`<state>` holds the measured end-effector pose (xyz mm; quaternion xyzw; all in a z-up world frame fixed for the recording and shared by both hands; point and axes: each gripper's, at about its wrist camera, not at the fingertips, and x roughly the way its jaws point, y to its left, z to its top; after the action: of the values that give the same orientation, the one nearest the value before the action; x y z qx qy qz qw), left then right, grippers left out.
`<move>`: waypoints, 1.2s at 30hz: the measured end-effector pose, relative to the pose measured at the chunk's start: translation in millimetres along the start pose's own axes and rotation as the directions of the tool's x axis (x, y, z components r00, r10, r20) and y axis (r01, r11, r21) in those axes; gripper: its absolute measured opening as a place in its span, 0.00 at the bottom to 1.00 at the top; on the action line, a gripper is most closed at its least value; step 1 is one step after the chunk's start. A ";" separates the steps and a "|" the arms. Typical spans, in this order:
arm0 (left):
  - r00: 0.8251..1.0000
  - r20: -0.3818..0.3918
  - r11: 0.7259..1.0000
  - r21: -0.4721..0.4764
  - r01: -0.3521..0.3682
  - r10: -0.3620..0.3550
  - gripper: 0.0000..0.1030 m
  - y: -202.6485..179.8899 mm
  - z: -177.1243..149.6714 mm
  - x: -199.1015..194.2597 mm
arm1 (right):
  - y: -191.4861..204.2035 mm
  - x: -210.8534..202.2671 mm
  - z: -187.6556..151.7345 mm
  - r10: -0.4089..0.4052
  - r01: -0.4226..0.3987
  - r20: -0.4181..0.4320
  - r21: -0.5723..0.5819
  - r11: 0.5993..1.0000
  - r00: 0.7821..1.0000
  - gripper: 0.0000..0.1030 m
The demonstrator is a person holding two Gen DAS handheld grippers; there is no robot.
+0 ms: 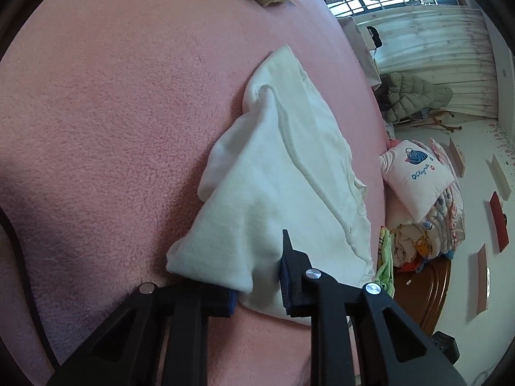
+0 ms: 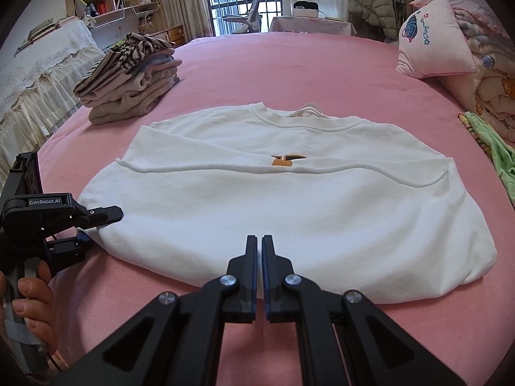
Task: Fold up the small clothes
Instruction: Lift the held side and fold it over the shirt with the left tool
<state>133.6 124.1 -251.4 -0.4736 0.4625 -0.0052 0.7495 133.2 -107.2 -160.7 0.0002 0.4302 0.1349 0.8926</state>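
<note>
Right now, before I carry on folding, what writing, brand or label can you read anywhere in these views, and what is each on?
"GenRobot.AI": white letters on the black body of the left claw, seen from the right wrist view.
Cursive word under the blue drawing on the pink pillow: too small and tilted to read for certain.
Orange print on the white shirt: mostly folded under, unreadable.
Book spines on the shelf: too small.

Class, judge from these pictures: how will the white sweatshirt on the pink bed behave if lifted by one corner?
The white sweatshirt would probably sag and drape: it lies in soft folds. Its folded layers may slide apart and unfold, since nothing pins them. It looks thick and fleecy, so likely a little heavy for clothing, and unlikely to slip from the left tool.
</note>
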 end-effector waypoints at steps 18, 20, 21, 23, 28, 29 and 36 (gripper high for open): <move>0.995 0.101 0.976 0.213 -0.039 0.018 0.08 -63.1 -5.6 -13.0 | -15.9 33.7 -19.8 -0.002 0.006 -0.081 0.057 0.998 0.997 0.03; 0.993 0.118 0.961 0.274 -0.042 0.010 0.08 -84.7 -10.1 -16.8 | -16.9 35.0 -20.5 0.003 0.002 -0.082 0.065 0.998 0.997 0.03; 0.993 0.121 0.953 0.301 -0.042 0.005 0.08 -96.2 -12.1 -17.3 | -17.3 35.3 -20.8 0.006 0.000 -0.080 0.066 0.998 0.997 0.03; 0.993 0.118 0.942 0.334 -0.026 -0.015 0.08 -112.5 -14.9 -18.9 | -18.5 35.0 -21.0 0.015 -0.009 -0.077 0.068 0.998 0.997 0.03; 0.994 0.113 0.903 0.427 -0.040 -0.010 0.08 -156.9 -28.4 -9.5 | -36.4 23.0 -18.4 0.101 -0.092 -0.051 0.150 0.984 0.994 0.03; 0.994 0.111 0.894 0.446 -0.041 -0.010 0.08 -165.7 -32.5 -6.5 | -42.0 18.3 -17.8 0.110 -0.102 -0.037 0.170 0.980 0.993 0.03; 0.999 0.043 0.822 0.569 -0.022 -0.003 0.08 -230.9 -76.7 32.3 | -99.6 -20.1 -23.2 0.083 -0.092 0.046 0.288 0.953 0.996 0.03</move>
<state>197.8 -71.7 -118.1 -0.2264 0.4264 -0.1292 0.8662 127.5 -210.7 -171.5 0.1525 0.4300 0.1096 0.8831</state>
